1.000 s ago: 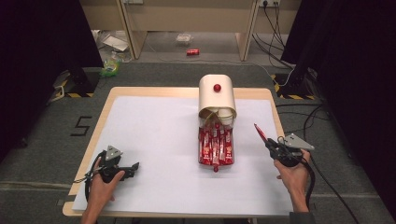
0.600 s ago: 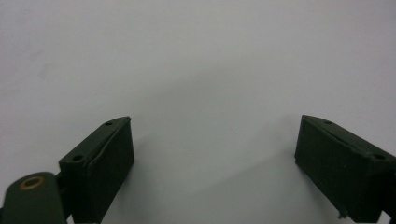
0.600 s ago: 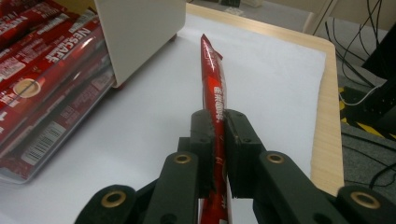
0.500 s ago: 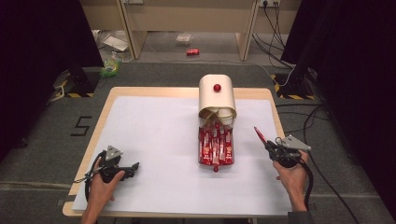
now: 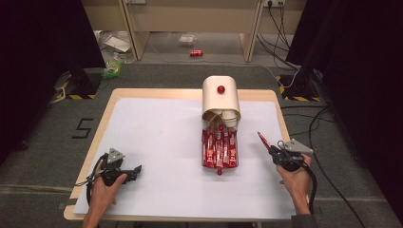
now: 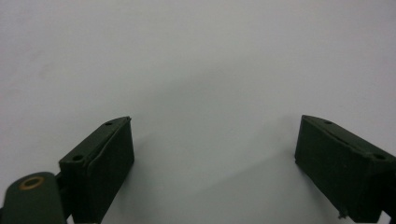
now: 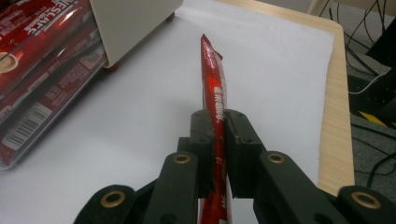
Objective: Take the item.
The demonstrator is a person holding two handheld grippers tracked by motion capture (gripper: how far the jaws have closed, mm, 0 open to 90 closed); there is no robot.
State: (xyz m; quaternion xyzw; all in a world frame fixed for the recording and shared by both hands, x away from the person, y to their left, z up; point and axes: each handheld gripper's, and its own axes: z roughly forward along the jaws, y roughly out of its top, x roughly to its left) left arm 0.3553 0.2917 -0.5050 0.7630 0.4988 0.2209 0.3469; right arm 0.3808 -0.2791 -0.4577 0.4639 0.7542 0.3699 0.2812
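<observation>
A cream dispenser box (image 5: 221, 99) with a red knob stands at the back middle of the table, and a clear tray of red coffee-stick sachets (image 5: 219, 148) reaches out from its front. My right gripper (image 5: 272, 150) is to the right of the tray, shut on one red sachet (image 7: 214, 91) that sticks out forward and up beyond the jaws. The tray of sachets (image 7: 35, 70) lies to its left in the right gripper view. My left gripper (image 5: 136, 170) rests near the front left corner, open, with bare white sheet between its jaws (image 6: 212, 154).
A white sheet (image 5: 157, 137) covers most of the wooden table (image 5: 280, 111). Cables (image 5: 328, 156) run over the floor to the right. A red can (image 5: 196, 52) and some litter lie on the floor beyond the table.
The right gripper with its sachet has drifted slightly; the left gripper has stayed put.
</observation>
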